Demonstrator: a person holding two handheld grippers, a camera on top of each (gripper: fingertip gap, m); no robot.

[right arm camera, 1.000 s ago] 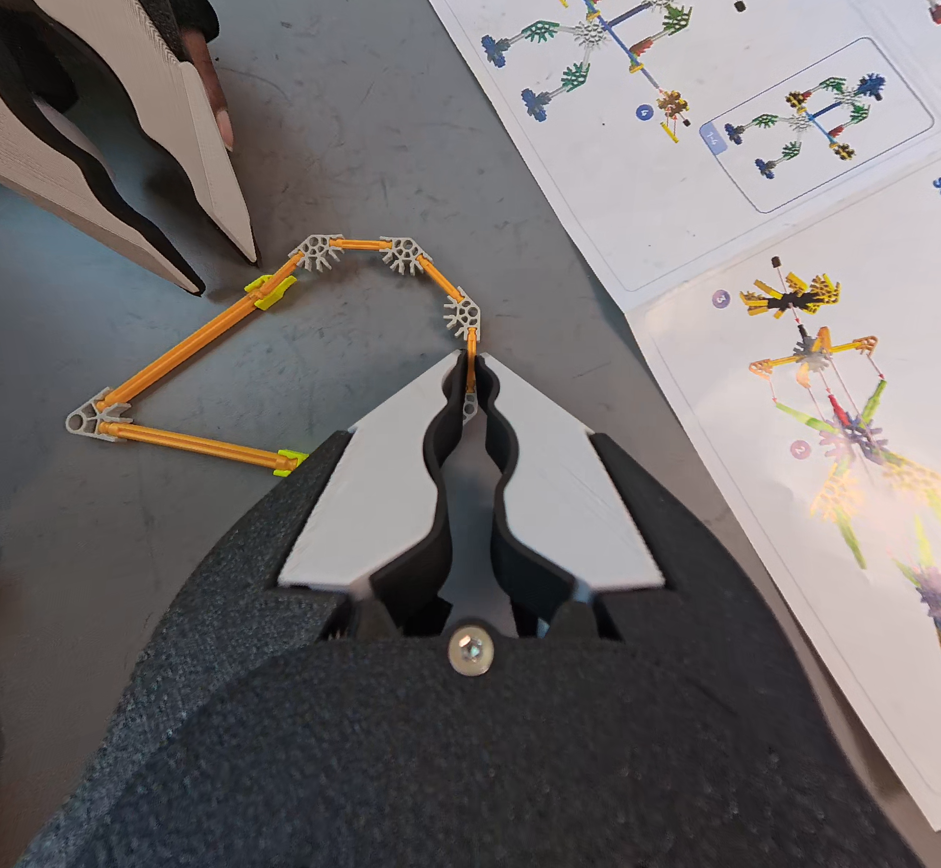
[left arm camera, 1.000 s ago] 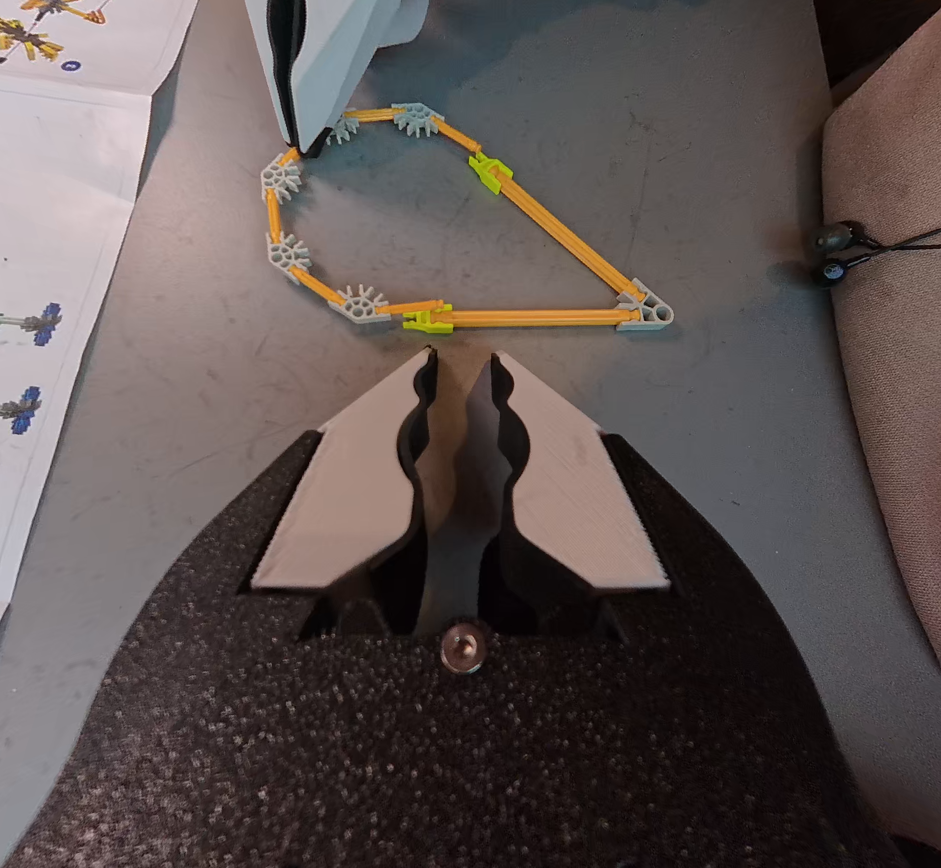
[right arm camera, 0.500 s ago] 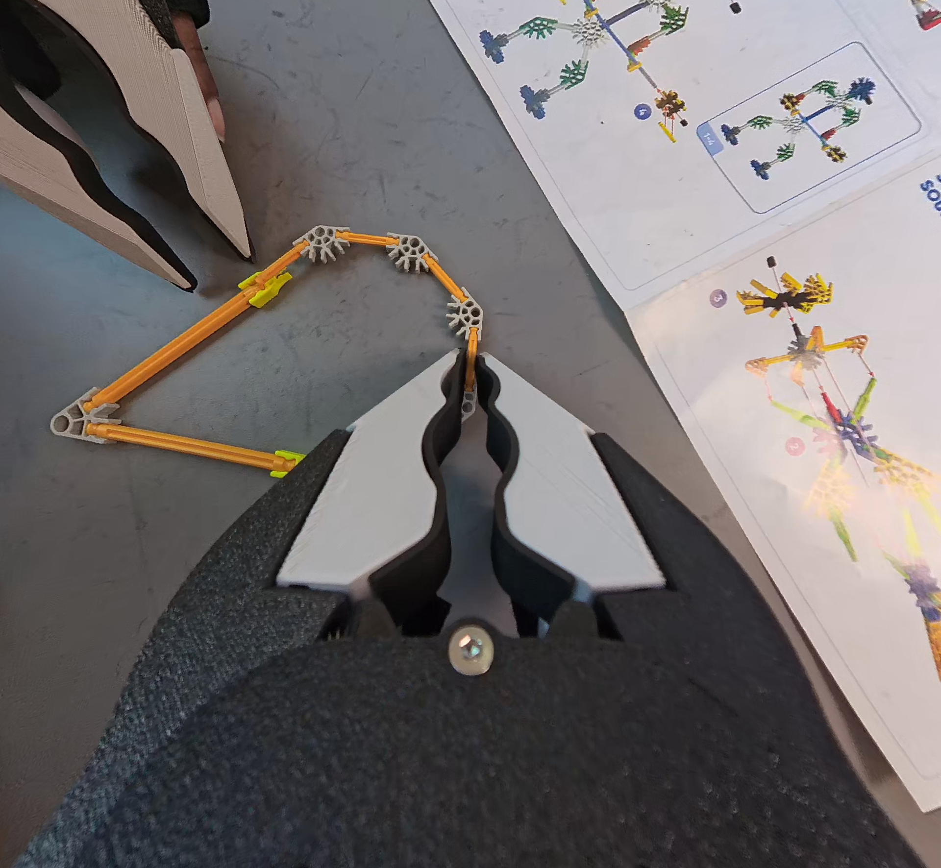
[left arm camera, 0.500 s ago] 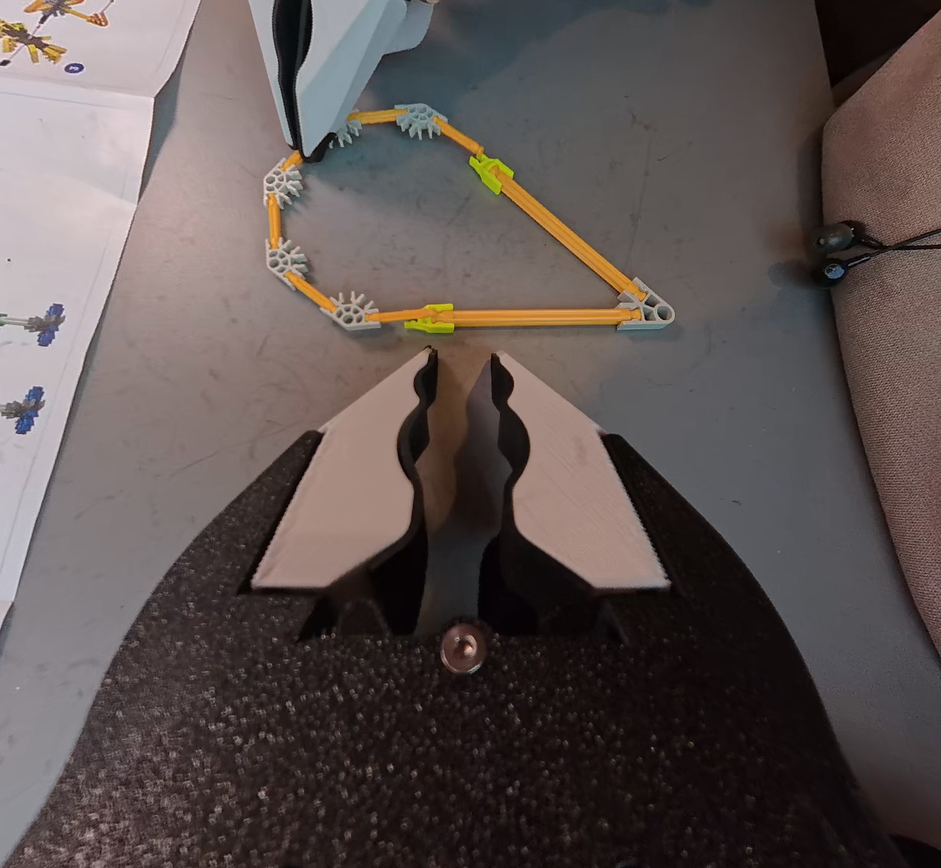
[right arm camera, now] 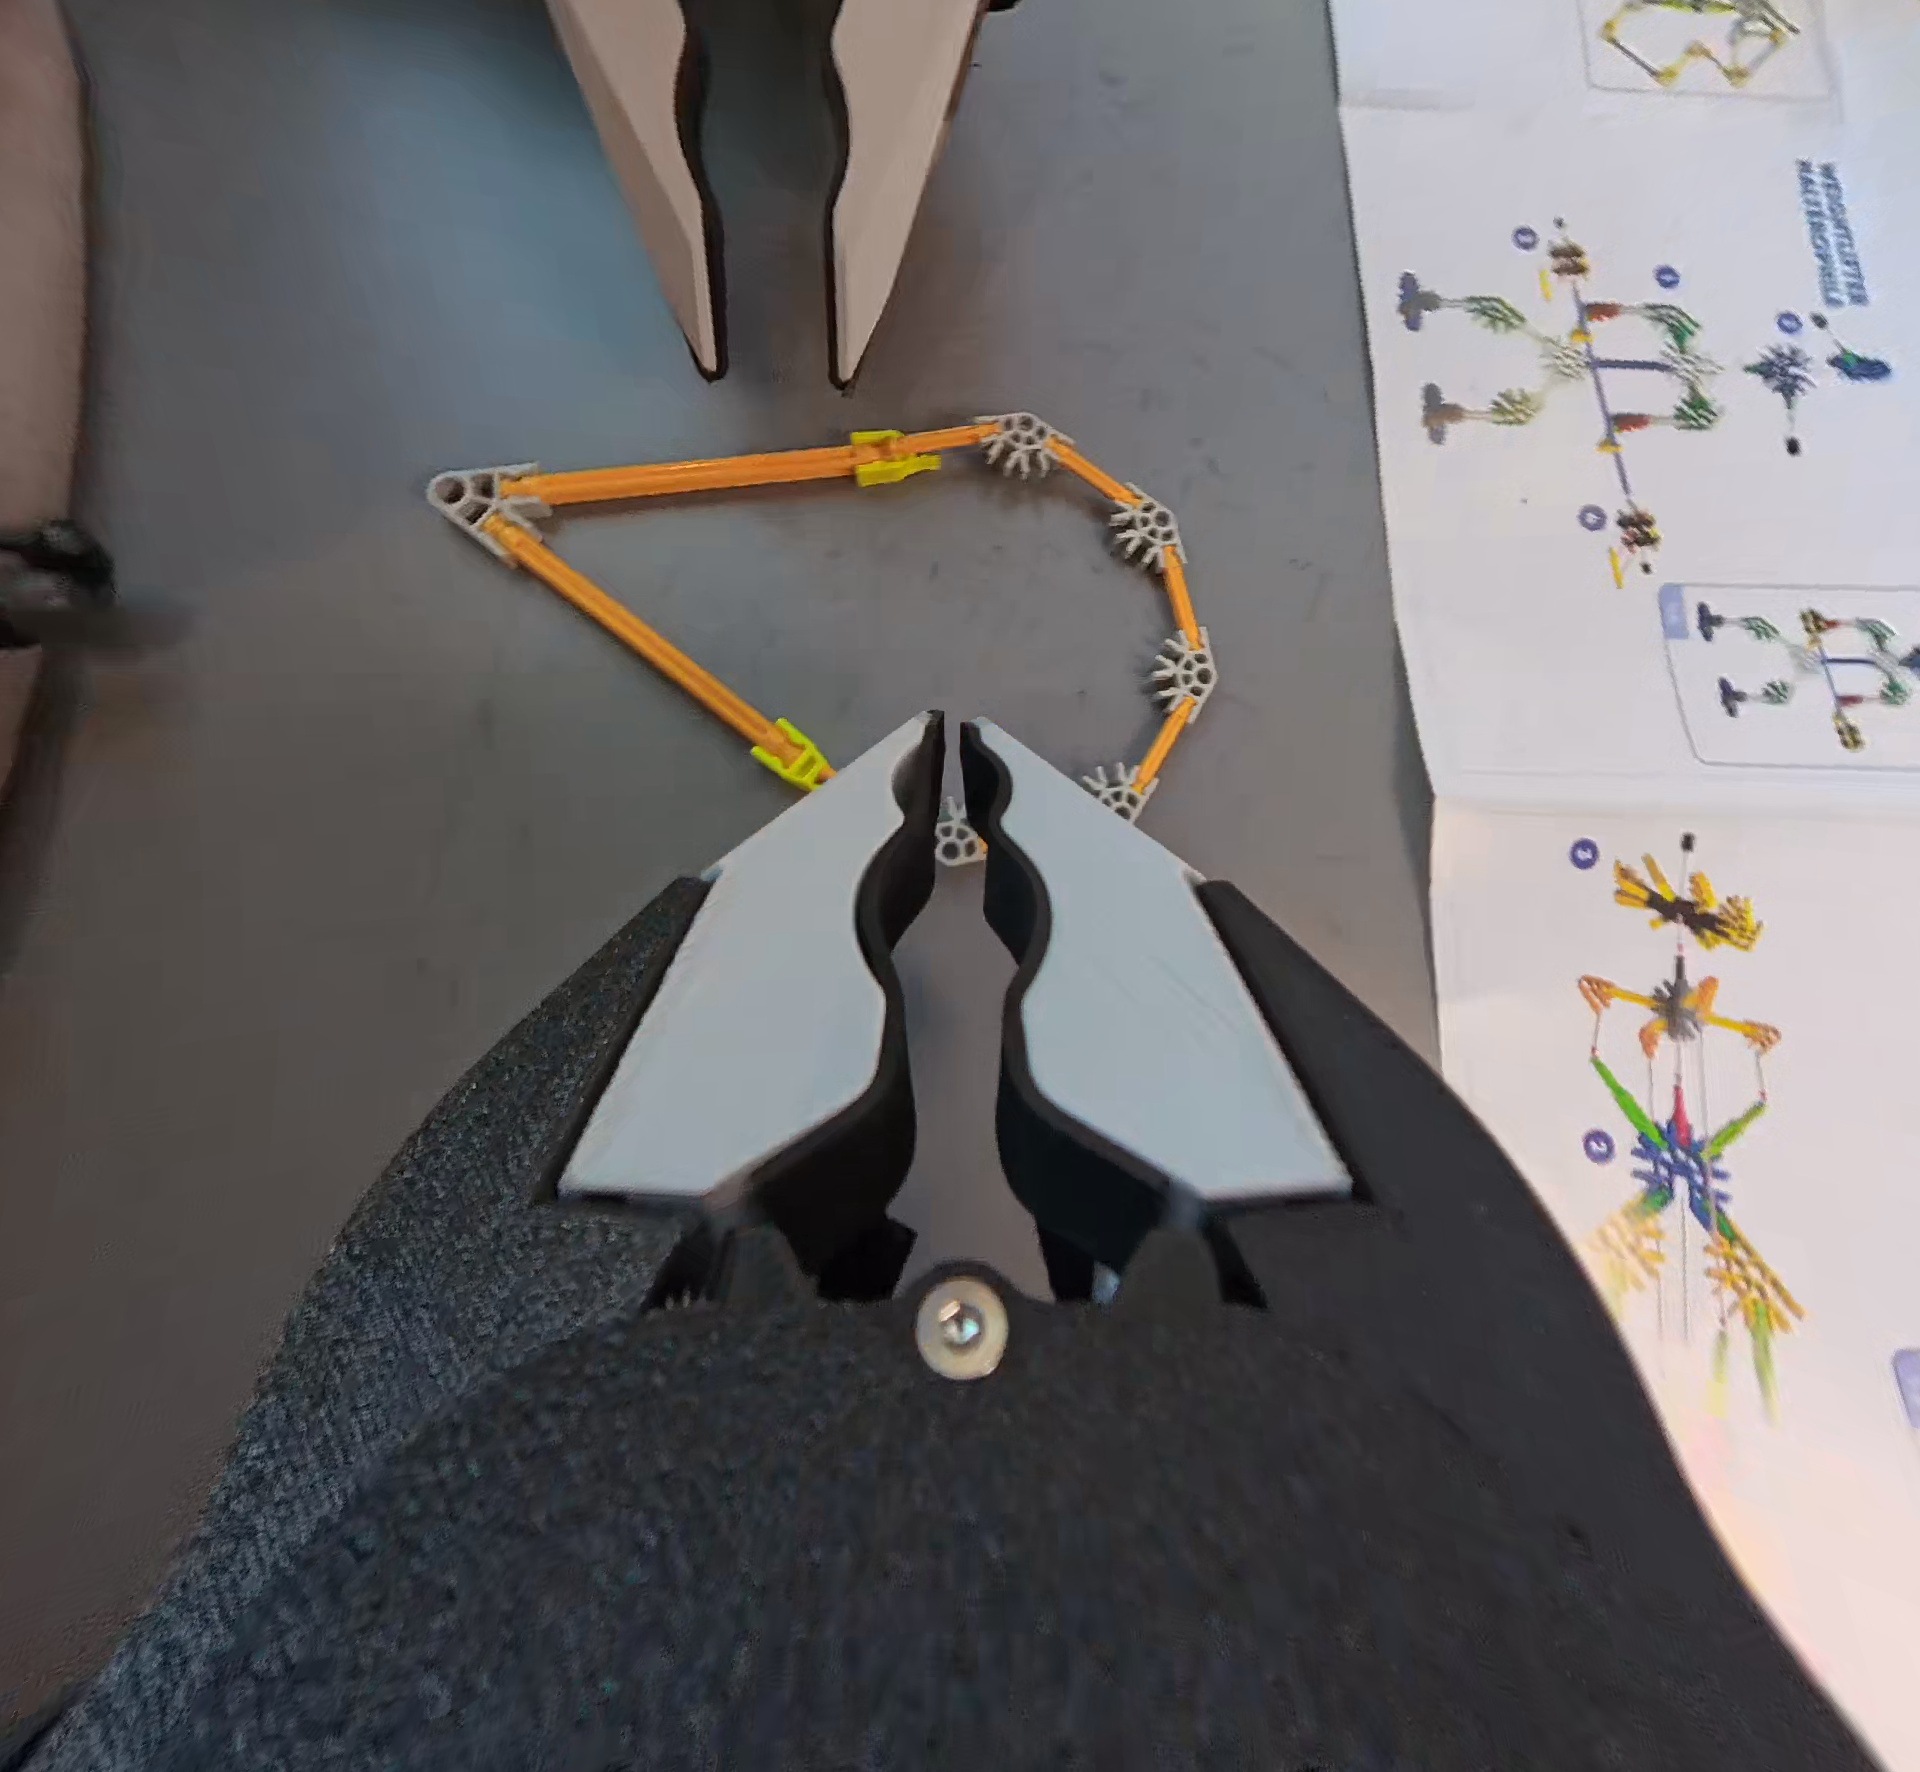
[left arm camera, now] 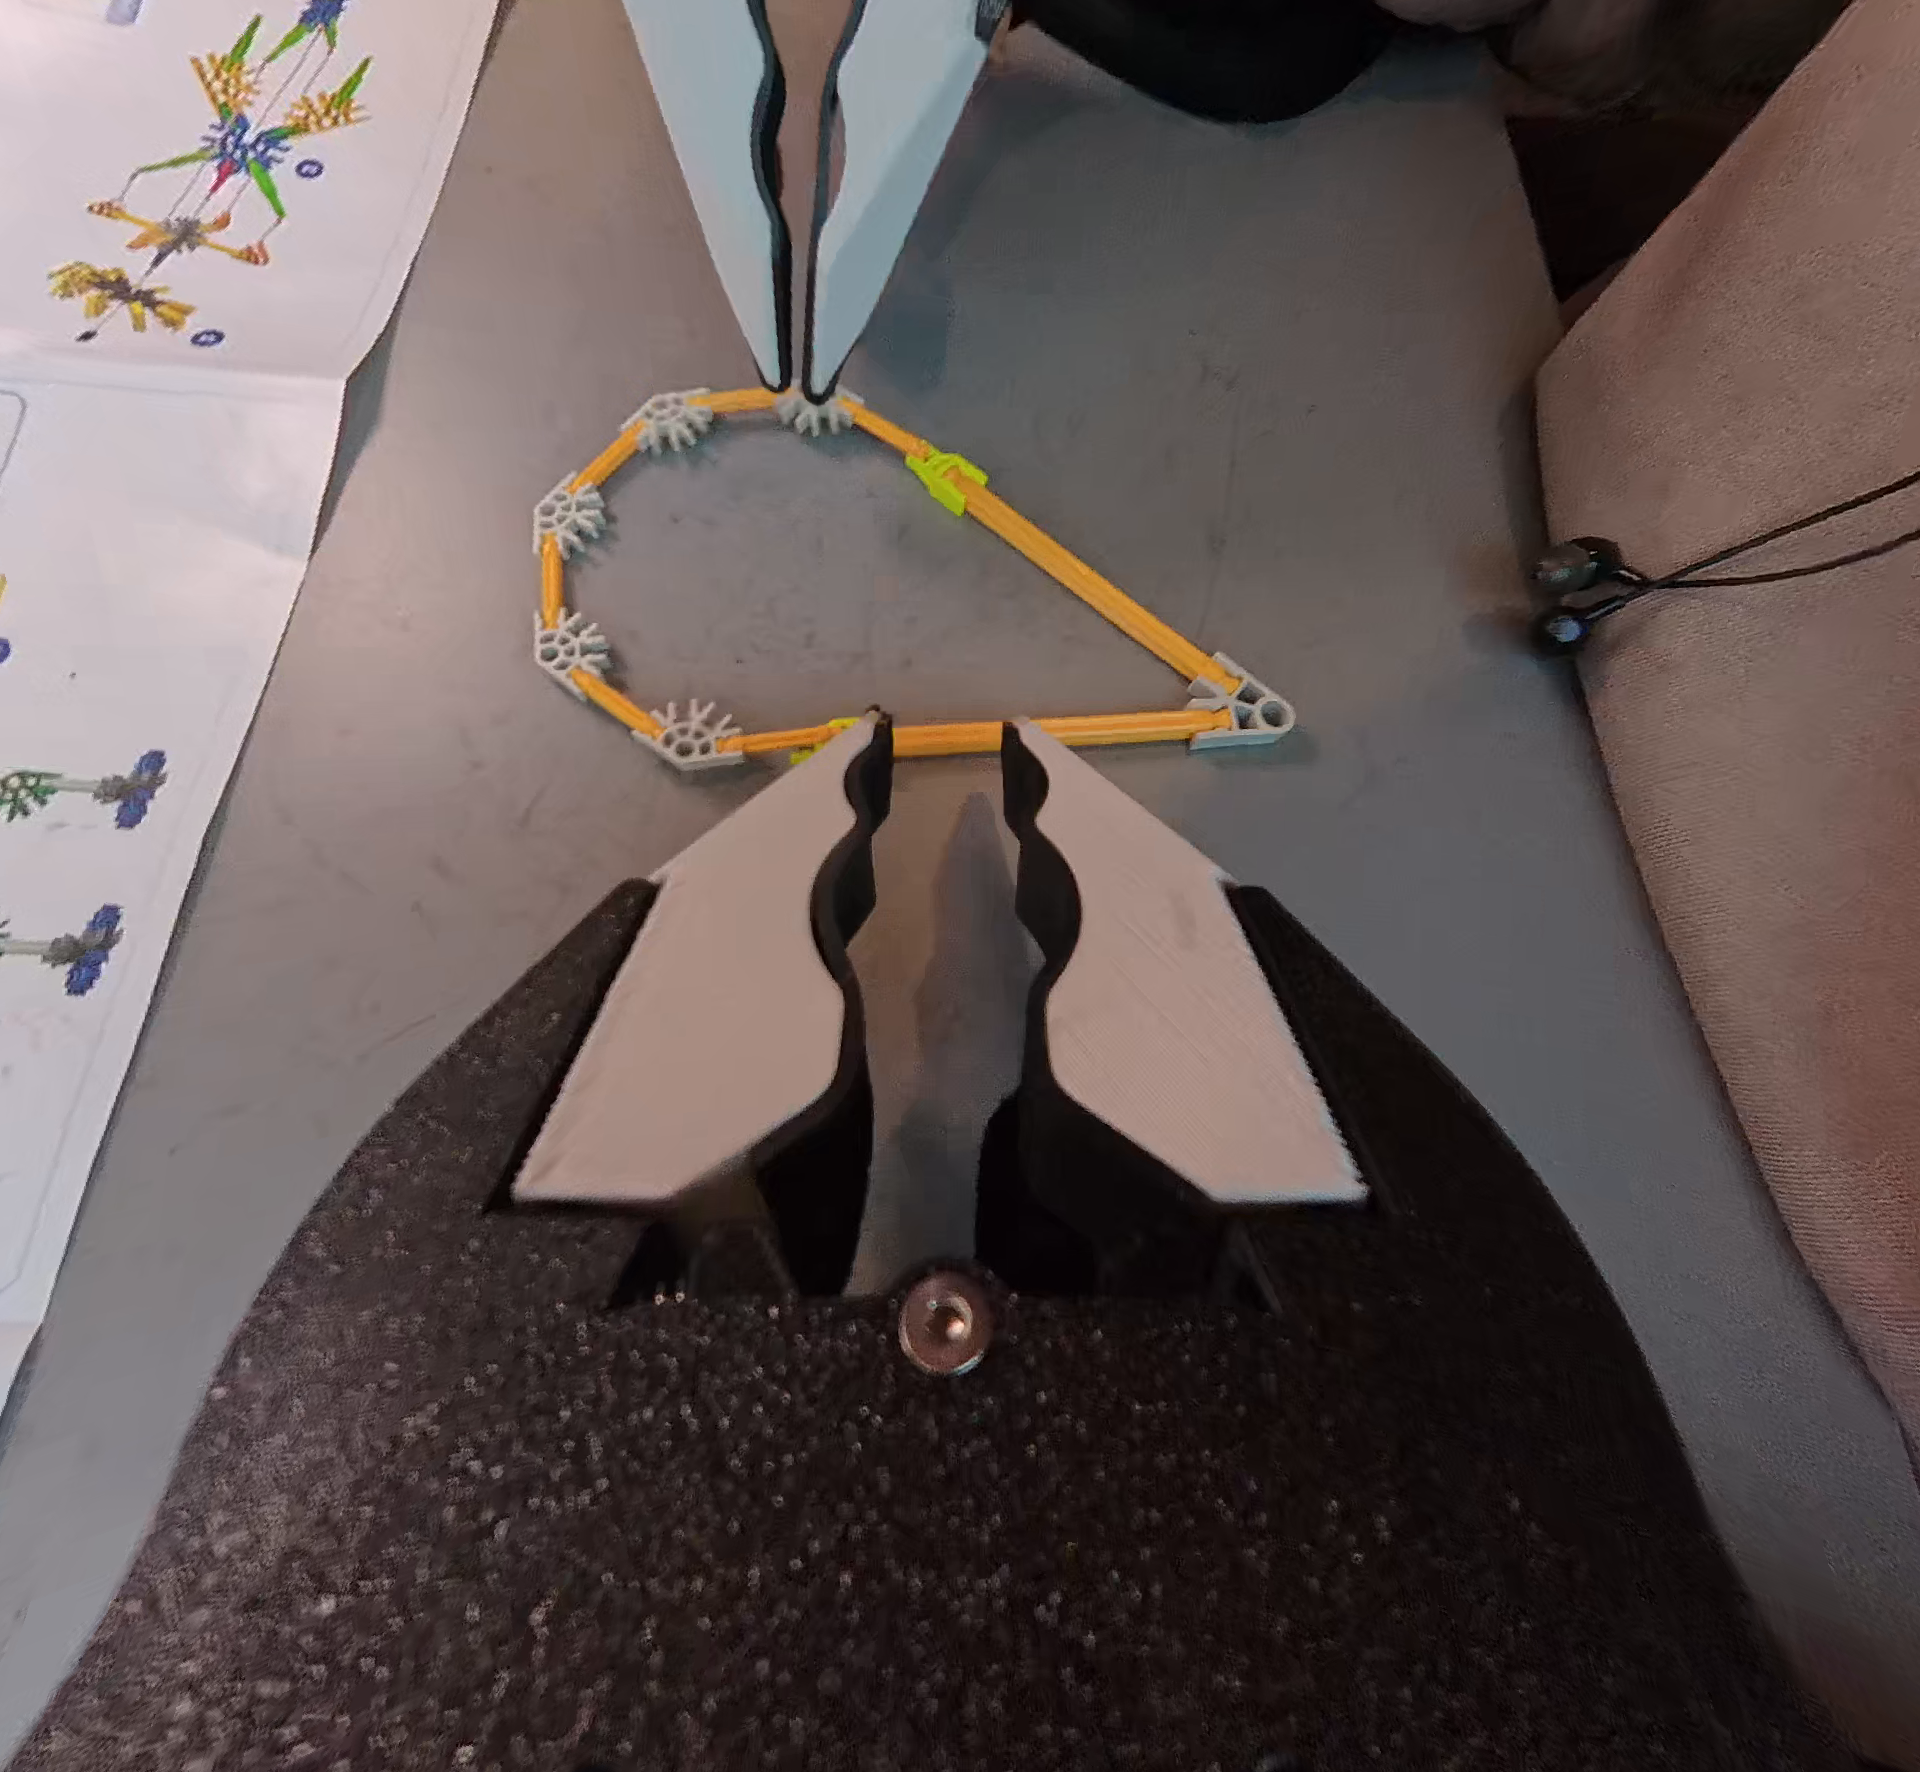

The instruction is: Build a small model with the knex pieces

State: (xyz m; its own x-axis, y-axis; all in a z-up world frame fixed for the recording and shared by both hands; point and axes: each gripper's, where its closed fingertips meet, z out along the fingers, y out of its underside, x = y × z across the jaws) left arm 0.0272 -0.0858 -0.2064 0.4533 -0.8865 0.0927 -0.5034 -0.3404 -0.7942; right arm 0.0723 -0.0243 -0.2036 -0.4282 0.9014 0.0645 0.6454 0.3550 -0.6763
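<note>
Tips of our left gripper (left arm camera: 940,740), spread apart, have come up to the long rod (left arm camera: 1091,730) of the yellow rod loop (left arm camera: 1091,579) just ahead. Our right gripper (right arm camera: 951,725) has shifted onto a gray connector (right arm camera: 956,834), nearly pressed together; we cannot tell if it pinches.

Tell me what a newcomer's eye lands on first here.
First, the teardrop loop of orange rods, grey snowflake connectors and lime clips, flat on the grey table. The right gripper pinches a grey connector at its far side; the left gripper stands open at the near rod. Colourful instruction sheets lie left.
</note>
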